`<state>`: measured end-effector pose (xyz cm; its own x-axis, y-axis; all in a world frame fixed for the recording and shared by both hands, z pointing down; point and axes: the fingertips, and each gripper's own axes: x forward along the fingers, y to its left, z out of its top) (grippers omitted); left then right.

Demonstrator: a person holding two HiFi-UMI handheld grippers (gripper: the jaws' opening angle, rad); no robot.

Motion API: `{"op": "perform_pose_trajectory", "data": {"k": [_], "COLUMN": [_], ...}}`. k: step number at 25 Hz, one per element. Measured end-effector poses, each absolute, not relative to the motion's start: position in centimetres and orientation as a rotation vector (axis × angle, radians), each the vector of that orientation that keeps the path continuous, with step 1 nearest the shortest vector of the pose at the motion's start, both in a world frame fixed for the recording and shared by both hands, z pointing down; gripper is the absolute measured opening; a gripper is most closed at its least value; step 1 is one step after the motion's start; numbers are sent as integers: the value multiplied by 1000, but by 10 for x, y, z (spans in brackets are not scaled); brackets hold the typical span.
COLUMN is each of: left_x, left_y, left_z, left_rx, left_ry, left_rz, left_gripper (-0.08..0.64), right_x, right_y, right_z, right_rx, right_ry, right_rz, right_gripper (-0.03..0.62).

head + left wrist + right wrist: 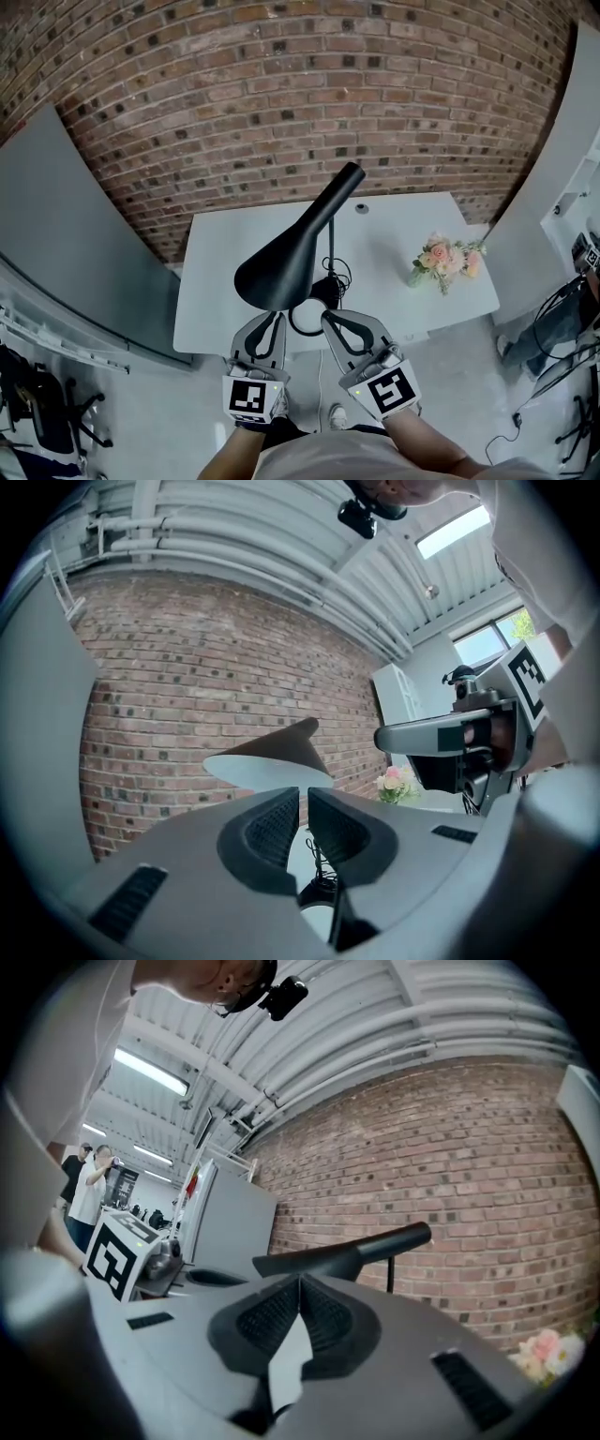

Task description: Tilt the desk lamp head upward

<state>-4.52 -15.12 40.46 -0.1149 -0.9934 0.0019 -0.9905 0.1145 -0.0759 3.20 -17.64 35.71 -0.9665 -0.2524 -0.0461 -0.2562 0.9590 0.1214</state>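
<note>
A grey partition (pixel 66 234) stands at the far left, against the brick wall (pixel 281 94). The pale desk (pixel 394 234) sits end-on to that wall.

At the near edge of the desk, the left tongs (pixel 266 323) point level toward the wall. In the left gripper view these tongs (pixel 303 794) are released only a sliver: a thin slit runs between the ribbed pads (pixel 272 827), and nothing sits in it.

Just right of them is the black desk lamp. Its cone-shaped lamp head (pixel 281 262) hangs over the near-left part of the desk, with the wide mouth toward the person and the narrow neck slanting up toward the wall. The left gripper view shows the pale underside of the lamp head (pixel 272 761) above and beyond the tips, clear of them. The lamp's ring base (pixel 298 326) rests on the desk between the two tongs, and a coiled cable (pixel 336 274) lies behind it.

The right tongs (pixel 336 321) are level beside the base. In the right gripper view the right tongs (pixel 300 1281) are clenched tip to tip on nothing, and the lamp head (pixel 319 1262) shows edge-on beyond them, untouched.

Farther right, a small bunch of pink flowers (pixel 445 258) lies on the desk, well apart from the lamp.
</note>
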Motion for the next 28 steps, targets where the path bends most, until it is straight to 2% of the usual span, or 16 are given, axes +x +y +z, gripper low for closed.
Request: {"op": "perform_pose_trajectory", "data": {"k": [28], "left_x": [-89], "left_y": [-182], "left_z": [417], "left_rx": [-2161], "left_ry": [2234], "left_rz": [-119], "left_gripper": [34], "right_x": [-18], "right_y": [-206], "right_z": [349], "right_rx": [-479], "right_ry": [3048], "right_rz": [186], "right_gripper": [17]}}
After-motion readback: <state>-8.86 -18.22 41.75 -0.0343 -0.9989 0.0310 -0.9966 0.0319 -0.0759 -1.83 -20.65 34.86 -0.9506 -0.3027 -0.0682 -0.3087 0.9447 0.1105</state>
